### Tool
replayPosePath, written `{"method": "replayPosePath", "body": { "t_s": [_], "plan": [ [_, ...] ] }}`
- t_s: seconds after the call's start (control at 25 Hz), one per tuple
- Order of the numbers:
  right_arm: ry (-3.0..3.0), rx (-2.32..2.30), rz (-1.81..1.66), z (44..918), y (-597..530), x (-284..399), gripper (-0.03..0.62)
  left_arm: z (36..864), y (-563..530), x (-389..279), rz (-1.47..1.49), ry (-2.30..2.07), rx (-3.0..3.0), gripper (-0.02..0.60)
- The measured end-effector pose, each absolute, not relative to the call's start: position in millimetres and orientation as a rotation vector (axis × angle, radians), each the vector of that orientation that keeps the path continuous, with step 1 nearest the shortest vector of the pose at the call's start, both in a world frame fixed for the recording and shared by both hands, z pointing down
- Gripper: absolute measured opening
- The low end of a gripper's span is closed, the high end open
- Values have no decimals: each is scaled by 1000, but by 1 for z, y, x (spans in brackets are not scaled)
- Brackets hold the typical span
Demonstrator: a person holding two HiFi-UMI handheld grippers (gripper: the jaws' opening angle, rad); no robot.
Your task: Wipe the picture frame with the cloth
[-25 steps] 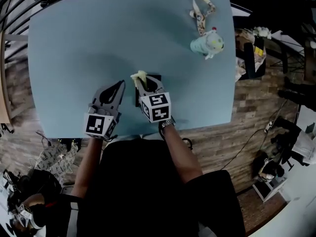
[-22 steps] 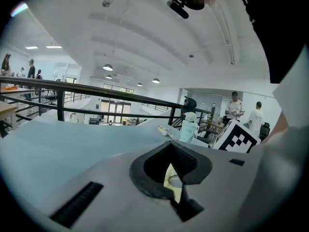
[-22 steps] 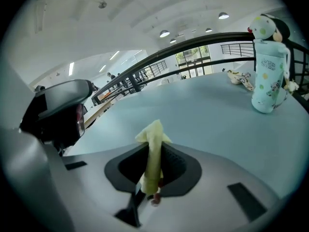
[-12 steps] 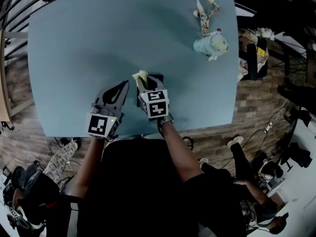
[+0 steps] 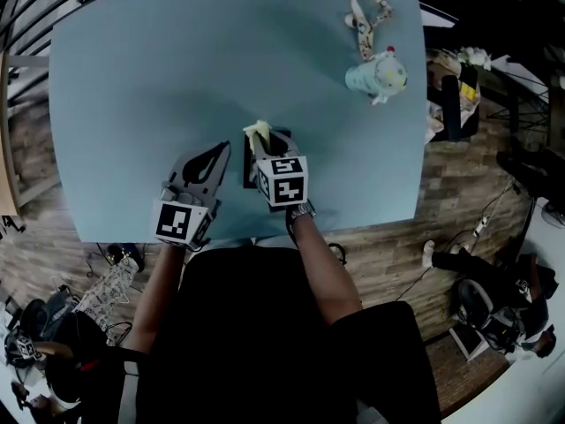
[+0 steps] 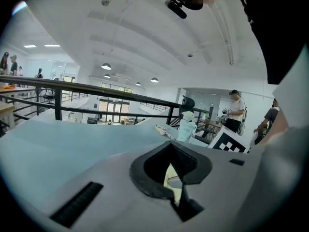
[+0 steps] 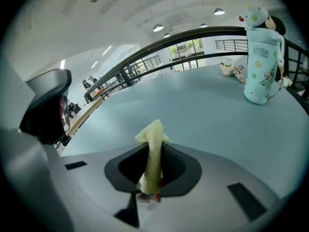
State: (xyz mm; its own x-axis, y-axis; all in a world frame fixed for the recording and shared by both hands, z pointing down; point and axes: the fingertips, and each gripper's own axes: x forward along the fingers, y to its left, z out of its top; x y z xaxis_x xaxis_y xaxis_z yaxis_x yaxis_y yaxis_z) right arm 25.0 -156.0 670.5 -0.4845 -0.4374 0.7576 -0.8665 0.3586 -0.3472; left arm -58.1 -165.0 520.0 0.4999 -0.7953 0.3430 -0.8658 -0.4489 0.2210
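Right claw (image 5: 263,144) clenched on the cloth (image 5: 256,132). In the right gripper view the yellow cloth (image 7: 153,134) stood upright, pinched between the tips of the right claw (image 7: 153,148), with its crumpled end poking out beyond them.

Left claw (image 5: 216,151) sat just beside the right one, on its left, resting low over the table (image 5: 132,78). In the left gripper view the left claw (image 6: 171,145) had its tips drawn together. A yellow sliver showed in the opening behind the tips; could not tell whether it was held.

The picture frame (image 5: 246,173), dark, lay flat on the table directly beneath the right claw. One edge showed in the gap between the two claws.

A pale bottle (image 5: 375,76) stood upright well ahead of the right claw and off to its right, also seen in the right gripper view (image 7: 260,66). A patterned strap (image 5: 364,11) trailed on the table beyond it.
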Motion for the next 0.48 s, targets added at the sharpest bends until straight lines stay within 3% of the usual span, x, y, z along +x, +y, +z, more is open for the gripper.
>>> {"method": "replayPosePath", "body": {
  "t_s": [0.48],
  "plan": [
    [-2005, 1248, 1047, 672, -160, 69, 58, 518, -160, -41, 269, -1347, 2410, -3]
  ]
}}
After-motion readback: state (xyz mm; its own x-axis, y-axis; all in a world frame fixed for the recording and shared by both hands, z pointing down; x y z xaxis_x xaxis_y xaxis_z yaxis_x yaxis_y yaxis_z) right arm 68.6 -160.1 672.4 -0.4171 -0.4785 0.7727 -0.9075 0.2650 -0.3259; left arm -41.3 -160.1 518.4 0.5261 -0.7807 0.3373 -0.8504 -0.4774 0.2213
